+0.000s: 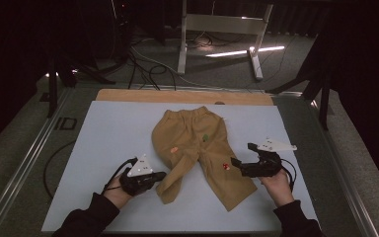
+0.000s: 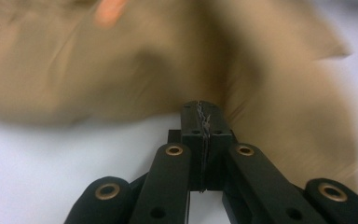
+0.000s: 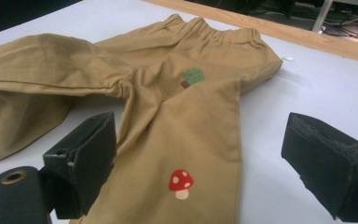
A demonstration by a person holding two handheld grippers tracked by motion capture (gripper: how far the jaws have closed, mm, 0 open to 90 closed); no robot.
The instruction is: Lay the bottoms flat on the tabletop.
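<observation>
Lying flat on a pale blue mat (image 1: 103,128), a small pair of tan trousers (image 1: 197,143) has its waistband toward the far edge and both legs pointing at the person. Its left leg is bunched and folded at the hem, right where the left gripper (image 1: 160,176) meets the cloth. That gripper's jaws are pressed fully together at the fabric's edge; whether any cloth is pinched between them cannot be told from the blurred left gripper view. The right gripper (image 1: 237,163) hovers with jaws spread wide over the other leg, just beside a red mushroom patch (image 3: 181,182). To smooth the garment well, pinch only the hem, then draw it outward slowly.
</observation>
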